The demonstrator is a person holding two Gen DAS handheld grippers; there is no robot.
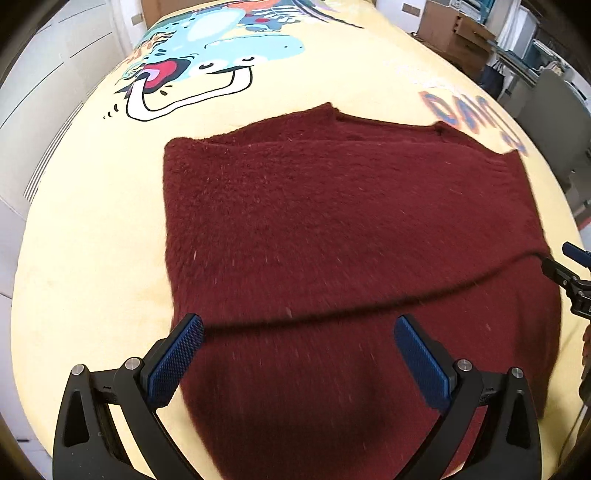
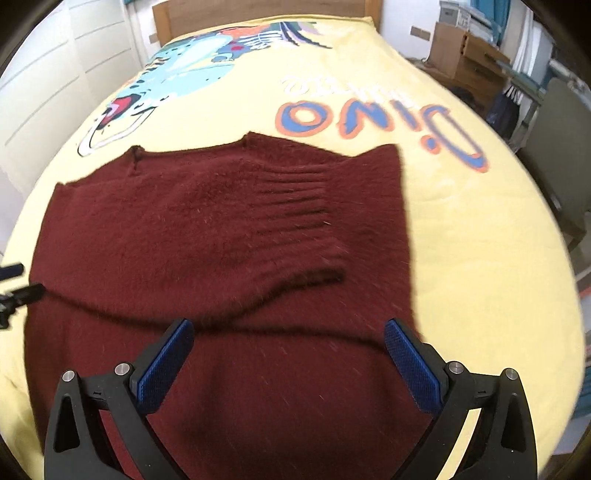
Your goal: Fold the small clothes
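Maroon sweater (image 1: 332, 229) flat on yellow blanket (image 1: 92, 221)

The sweater (image 1: 332, 221) is a deep burgundy all over, fuzzy, with a ribbed knit band (image 2: 295, 195) of the same colour showing as darker parallel lines. Under it the bedspread (image 1: 92, 221) is pale yellow. Beyond the sweater's far edge the spread carries a cartoon dinosaur print (image 1: 221, 48) in light blue and teal with a red-and-pink mouth, white teeth and black outlines, and blue lettering (image 2: 369, 122) edged in orange, with smaller white lettering past that. Both grippers have black frames, and their finger pads (image 1: 173, 362) are bright blue with a fine dotted texture. Past the spread, the headboard (image 2: 258, 11) is mid-brown wood.
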